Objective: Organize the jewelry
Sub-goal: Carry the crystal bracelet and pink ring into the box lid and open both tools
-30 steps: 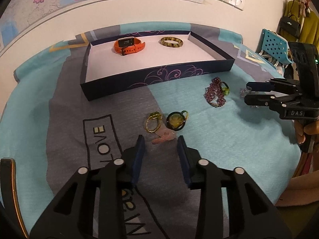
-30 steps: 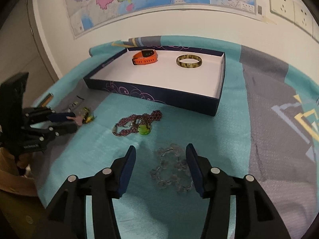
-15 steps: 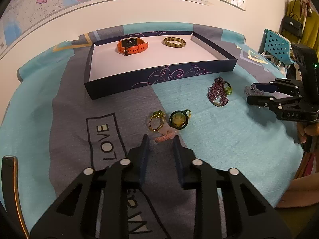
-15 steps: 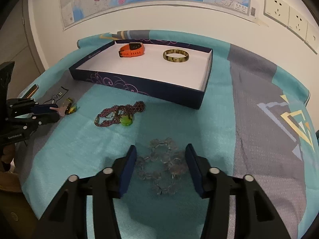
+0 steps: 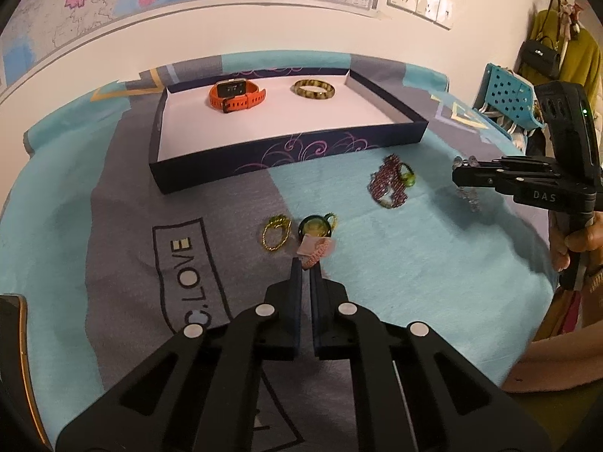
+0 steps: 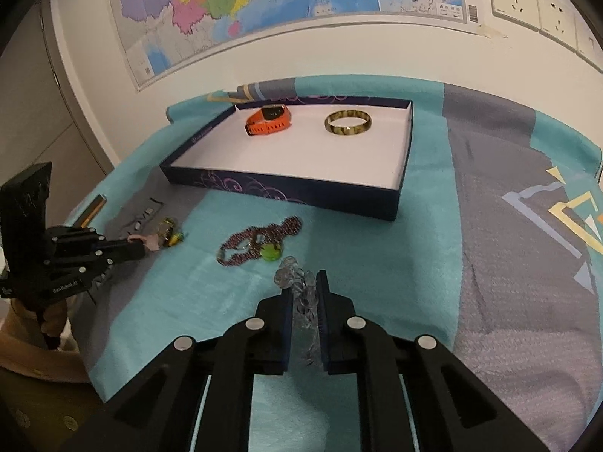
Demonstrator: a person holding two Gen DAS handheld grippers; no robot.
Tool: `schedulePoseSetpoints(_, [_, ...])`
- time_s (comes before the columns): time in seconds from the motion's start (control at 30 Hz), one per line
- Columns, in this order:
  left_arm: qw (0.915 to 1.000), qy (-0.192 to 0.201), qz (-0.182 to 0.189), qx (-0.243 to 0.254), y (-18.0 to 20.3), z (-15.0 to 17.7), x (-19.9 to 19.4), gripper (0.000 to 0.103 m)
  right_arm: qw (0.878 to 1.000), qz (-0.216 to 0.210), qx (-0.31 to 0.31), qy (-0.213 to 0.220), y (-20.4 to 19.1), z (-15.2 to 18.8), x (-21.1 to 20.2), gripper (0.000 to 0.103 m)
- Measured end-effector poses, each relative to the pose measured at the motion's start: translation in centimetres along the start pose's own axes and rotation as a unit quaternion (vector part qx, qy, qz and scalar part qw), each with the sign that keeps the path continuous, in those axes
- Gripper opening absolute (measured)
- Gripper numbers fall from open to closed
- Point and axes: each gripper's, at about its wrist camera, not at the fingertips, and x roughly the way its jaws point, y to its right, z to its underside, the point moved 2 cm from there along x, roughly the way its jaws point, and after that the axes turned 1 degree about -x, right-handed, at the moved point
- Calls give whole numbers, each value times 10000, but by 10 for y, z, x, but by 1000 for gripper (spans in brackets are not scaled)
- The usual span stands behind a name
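My left gripper (image 5: 305,263) is shut on a pink bracelet (image 5: 316,248), which sticks out past the tips just above the cloth. Beside it lie a gold chain bracelet (image 5: 276,231) and a round green pendant (image 5: 316,226). My right gripper (image 6: 305,282) is shut on a clear crystal bracelet (image 6: 297,290) whose beads bunch between the pads. A purple bead necklace (image 6: 260,239) with a green stone lies just ahead of it. The dark blue tray (image 5: 286,150) at the back holds an orange watch (image 5: 236,94) and an amber bangle (image 5: 314,89).
A teal and grey cloth (image 5: 414,263) covers the table against a wall with a map and sockets. A blue perforated chair (image 5: 505,98), a hanging bag and a yellow garment stand at the right. A person's hand (image 5: 576,241) holds the right gripper's handle.
Both grippers went from open to shut: the left one closed on the pink bracelet, the right one on the clear crystal bracelet, which is now gathered up off the cloth.
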Motion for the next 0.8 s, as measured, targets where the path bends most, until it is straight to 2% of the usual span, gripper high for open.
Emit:
schedulePoseSetpoints(0.33, [9991, 294, 266, -127, -3, -22, -14, 5, 9993, -253, 49, 280, -3, -18, -14, 10])
schedulePoseSetpoints(0.57, [9980, 586, 221, -53, -7, -50, -20, 5, 9980, -301, -88, 558, -7, -50, -22, 8])
schedulePoseSetpoints(0.8, [9976, 664, 165, -127, -21, -77, -11, 5, 9958, -242, -307, 826, -10, -90, -24, 8])
